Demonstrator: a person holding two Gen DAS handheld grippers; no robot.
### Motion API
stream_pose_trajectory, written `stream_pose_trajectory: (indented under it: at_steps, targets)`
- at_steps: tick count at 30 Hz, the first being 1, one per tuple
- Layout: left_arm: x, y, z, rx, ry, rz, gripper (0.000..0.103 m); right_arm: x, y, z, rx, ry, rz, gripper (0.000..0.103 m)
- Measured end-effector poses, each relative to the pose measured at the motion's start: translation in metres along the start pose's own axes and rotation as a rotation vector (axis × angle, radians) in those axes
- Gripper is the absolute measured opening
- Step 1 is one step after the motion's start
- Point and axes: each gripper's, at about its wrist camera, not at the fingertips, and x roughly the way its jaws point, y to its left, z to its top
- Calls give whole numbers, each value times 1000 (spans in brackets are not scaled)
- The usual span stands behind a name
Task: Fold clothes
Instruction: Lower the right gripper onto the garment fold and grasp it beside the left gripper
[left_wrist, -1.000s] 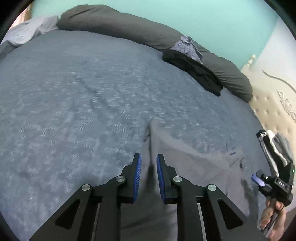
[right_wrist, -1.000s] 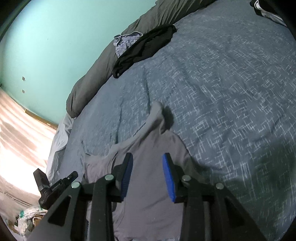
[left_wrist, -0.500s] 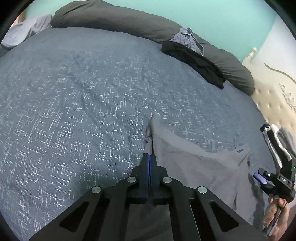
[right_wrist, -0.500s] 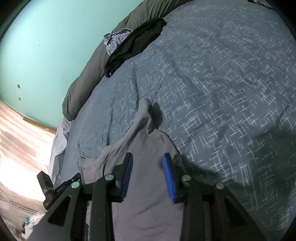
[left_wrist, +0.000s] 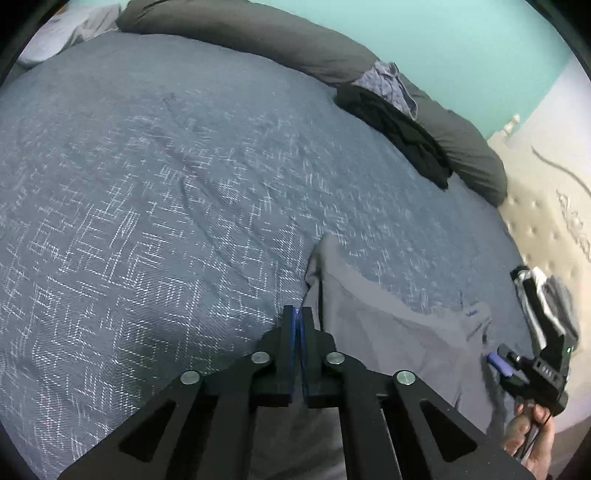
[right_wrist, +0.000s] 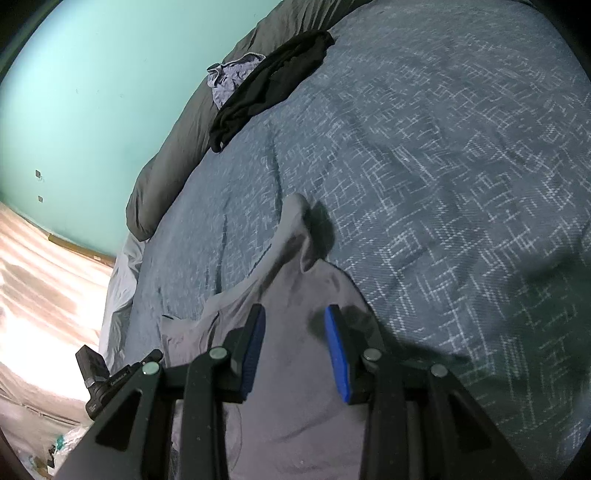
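Left wrist view: the blue-grey patterned bedspread (left_wrist: 155, 206) fills the left and centre, with a long dark grey bolster (left_wrist: 258, 37) along its far edge against the turquoise wall (left_wrist: 461, 44). The left gripper (left_wrist: 297, 314) sits low in the centre with its blue pads pressed together; they have just closed, and whether an edge of cloth is caught between them cannot be told. Just right of it the grey garment (left_wrist: 388, 332) lies spread on the bedspread, one narrow end reaching away from the camera. Further right, a black garment (left_wrist: 399, 129) and a crumpled bluish cloth (left_wrist: 388, 81) rest against the bolster. At the right edge a hand (left_wrist: 532, 443) holds the right gripper (left_wrist: 498, 363) beside the garment, near a tufted cream headboard (left_wrist: 535, 229). Right wrist view: the left gripper's body (right_wrist: 107, 380) shows at the lower left; the right gripper (right_wrist: 295, 321) hovers with its pads spread apart over the grey garment (right_wrist: 288, 387), gripping nothing.
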Motion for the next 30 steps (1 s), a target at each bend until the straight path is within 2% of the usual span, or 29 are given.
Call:
stream_pose_trajectory:
  at_steps: [2,6,9,10,14,19,30]
  targets:
    - [3,-1,0,1,14,-10,12,2,1,0,-2,3,0,33]
    - [13,0,-1,-4,38,-18,14,5,0,1,-1,6,-3,33]
    - [15,-2,-1,16,29,2,10,6,-1,1,0,6,-6,33]
    - [14,-4,0,27,24,9,1,7,-1,2,-1,6,-6,33]
    - [2,-8,6,47,-29,31,1,9,-3,3,1,6,-7,33]
    - [-15,4,13,3,-102,83,1,10,-5,5,0,7,-9,33]
    - [1,14,14,-77,-44,74,2,13,-7,10,-5,13,-11,33]
